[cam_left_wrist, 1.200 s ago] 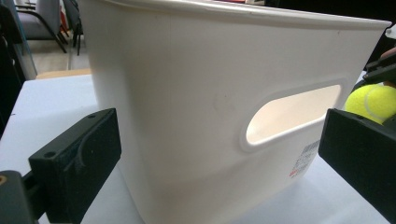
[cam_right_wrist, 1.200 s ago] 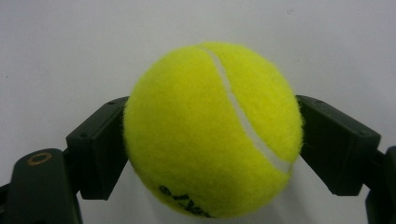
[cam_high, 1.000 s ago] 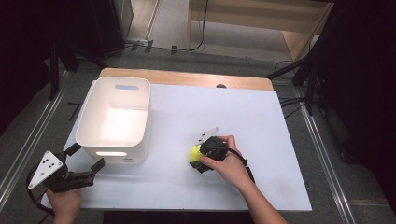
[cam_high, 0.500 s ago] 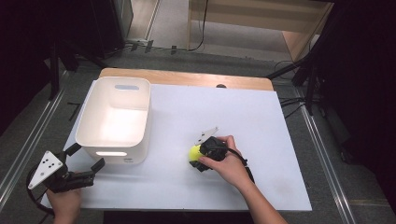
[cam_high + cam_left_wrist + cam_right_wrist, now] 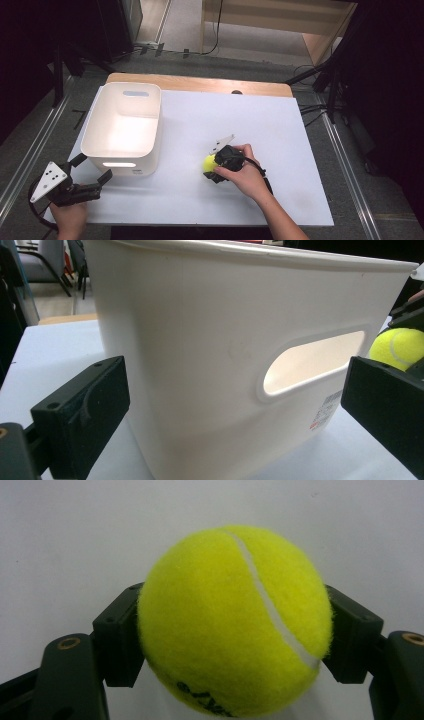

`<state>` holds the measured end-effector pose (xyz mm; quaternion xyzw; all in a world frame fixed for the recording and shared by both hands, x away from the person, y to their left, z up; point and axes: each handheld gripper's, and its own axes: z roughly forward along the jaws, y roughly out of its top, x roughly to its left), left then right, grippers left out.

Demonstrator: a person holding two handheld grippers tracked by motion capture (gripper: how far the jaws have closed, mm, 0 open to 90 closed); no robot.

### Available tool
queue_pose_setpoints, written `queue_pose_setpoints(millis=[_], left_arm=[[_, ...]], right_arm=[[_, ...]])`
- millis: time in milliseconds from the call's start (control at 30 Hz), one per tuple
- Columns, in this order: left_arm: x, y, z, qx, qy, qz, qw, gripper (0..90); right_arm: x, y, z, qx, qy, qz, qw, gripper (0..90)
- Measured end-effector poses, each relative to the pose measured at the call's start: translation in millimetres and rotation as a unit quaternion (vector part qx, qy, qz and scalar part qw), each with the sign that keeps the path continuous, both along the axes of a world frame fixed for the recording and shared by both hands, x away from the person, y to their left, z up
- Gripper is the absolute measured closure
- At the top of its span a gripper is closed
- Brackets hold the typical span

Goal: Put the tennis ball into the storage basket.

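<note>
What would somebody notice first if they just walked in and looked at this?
Probably the bright yellow tennis ball, squeezed between the jaws of the right gripper near the middle of the white table. Next comes the big white bin at the table's left side, with the left gripper open just in front of its near wall.

A white table (image 5: pixel 200 120) takes up the middle of the high view. A bare wooden strip (image 5: pixel 190 83) runs along its 12 o'clock edge, with a small dark round mark (image 5: pixel 236 92) on it. A metal rail (image 5: pixel 30 150) lies on the grey floor at 9 o'clock, and another rail (image 5: pixel 345 170) at 3 o'clock. Loose cables (image 5: pixel 310 112) trail near the table's 2 o'clock corner. A pale wooden frame (image 5: pixel 280 20) stands at 1 o'clock and a black stand (image 5: pixel 60 65) at 10 o'clock. In the left gripper view, dark chairs (image 5: pixel 45 260) stand far off.
</note>
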<state>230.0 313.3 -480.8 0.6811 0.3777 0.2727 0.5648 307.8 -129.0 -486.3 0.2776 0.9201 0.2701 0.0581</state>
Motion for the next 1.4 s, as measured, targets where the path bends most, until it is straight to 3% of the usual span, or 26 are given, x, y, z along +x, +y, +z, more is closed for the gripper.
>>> queue_pose_setpoints(millis=[800,1400], left_arm=[[0.1,0.2,0.0,0.000,0.000,0.001,1.0000,0.0],[0.0,0.6,0.0,0.000,0.000,-0.001,1.0000,0.0]], right_arm=[[5.6,-1.7,25.3,0.003,-0.008,0.015,0.9999,23.1],[13.9,5.2,49.0,0.004,0.000,0.046,0.9989,23.3]])
